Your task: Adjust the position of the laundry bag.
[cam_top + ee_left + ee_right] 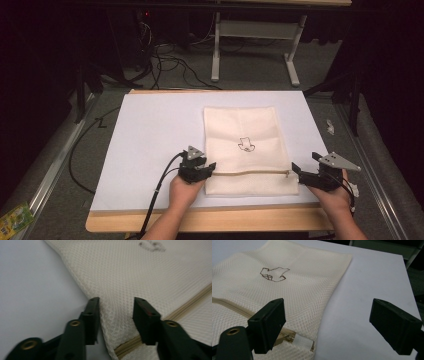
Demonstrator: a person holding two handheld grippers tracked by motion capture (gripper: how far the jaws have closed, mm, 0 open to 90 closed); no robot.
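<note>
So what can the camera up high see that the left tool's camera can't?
Only the high view takes in both hands, the right tool, the whole white table top, the cables on the floor and a green packet. Only the left tool view shows the bag's tiny mesh weave up close, with the left tool open around its edge. Both show the cream mesh bag, its zipper and its little drawing.
</note>
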